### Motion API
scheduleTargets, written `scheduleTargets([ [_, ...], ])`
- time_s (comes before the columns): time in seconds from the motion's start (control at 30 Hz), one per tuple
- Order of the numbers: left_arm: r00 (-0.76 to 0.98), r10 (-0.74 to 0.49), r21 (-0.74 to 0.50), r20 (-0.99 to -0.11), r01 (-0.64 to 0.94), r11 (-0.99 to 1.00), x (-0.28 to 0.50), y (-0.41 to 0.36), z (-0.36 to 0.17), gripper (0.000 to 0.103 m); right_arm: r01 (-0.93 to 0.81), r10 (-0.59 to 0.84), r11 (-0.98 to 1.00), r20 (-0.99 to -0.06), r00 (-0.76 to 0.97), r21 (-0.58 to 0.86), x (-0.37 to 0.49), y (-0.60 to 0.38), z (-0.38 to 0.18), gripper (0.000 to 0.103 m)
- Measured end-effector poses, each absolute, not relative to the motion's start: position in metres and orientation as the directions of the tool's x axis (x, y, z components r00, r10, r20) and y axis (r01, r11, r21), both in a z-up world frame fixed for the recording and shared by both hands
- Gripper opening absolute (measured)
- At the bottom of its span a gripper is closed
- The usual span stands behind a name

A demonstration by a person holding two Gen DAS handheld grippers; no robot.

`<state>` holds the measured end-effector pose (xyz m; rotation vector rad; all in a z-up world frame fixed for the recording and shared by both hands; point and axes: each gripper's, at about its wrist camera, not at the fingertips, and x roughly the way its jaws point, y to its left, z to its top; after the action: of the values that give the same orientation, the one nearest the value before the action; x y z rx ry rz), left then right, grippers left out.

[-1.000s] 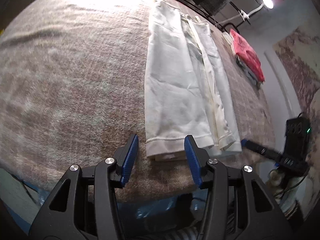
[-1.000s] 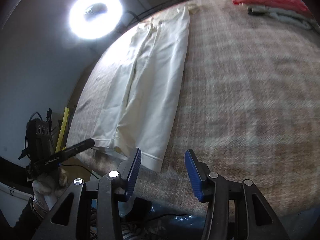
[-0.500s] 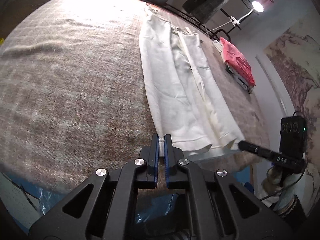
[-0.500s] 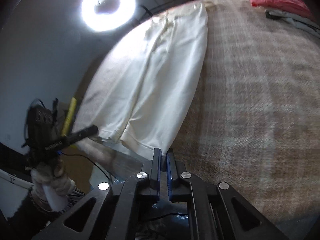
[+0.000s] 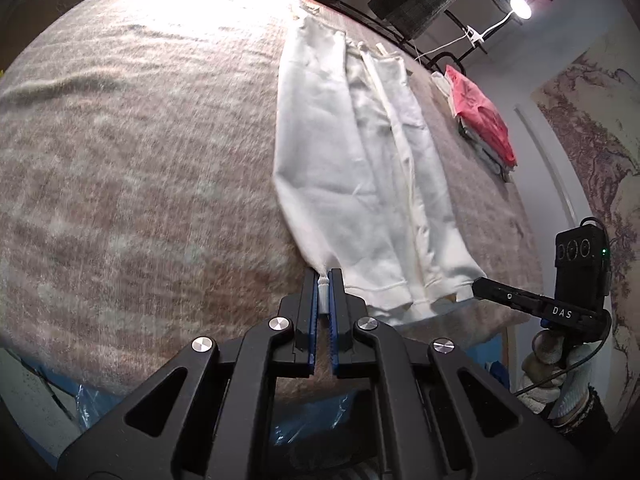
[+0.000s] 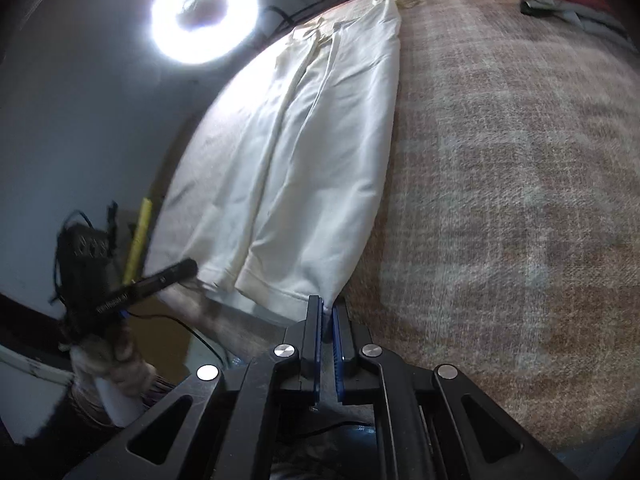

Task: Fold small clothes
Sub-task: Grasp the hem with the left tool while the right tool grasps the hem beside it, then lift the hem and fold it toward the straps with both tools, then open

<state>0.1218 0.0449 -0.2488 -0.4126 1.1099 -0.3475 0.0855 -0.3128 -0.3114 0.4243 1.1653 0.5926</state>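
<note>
White trousers lie flat on the brown woollen blanket, folded lengthwise leg over leg, their long axis running straight away from both sets of jaws: hems at the near edge, waistband at the far end.

The left gripper has its blue pads pressed together on the near left corner of the hem, a ribbed nub of white cloth standing up between them. The right gripper is closed the same way on the opposite hem corner, with a small peak of fabric pinched in the slit. Ahead of each pair of jaws the cloth pulls into a taut point.

Beyond the trousers, to the right of the left jaws, a pink folded garment sits on a small stack. A ring light glares beyond the right jaws, washing out the waistband. The person's left hand is blurred, and what lies under the pink garment is hard to make out.
</note>
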Motion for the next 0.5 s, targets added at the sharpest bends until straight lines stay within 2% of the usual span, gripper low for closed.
scheduleTargets([
  [0.3, 0.467, -0.486, -0.519, -0.739, 0.067, 0.852, 0.162, 0.044, -0.219, 0.002, -0.228, 0.679, 0.731, -0.647, 0.347, 0.643, 0.117, -0.324, -0.279, 0.002],
  [0.5, 0.502, -0.462, -0.499, -0.732, 0.068, 0.864, 0.202, 0.04, -0.21, 0.002, -0.201, 0.674, 0.727, -0.625, 0.393, 0.657, 0.149, -0.331, -0.272, 0.002],
])
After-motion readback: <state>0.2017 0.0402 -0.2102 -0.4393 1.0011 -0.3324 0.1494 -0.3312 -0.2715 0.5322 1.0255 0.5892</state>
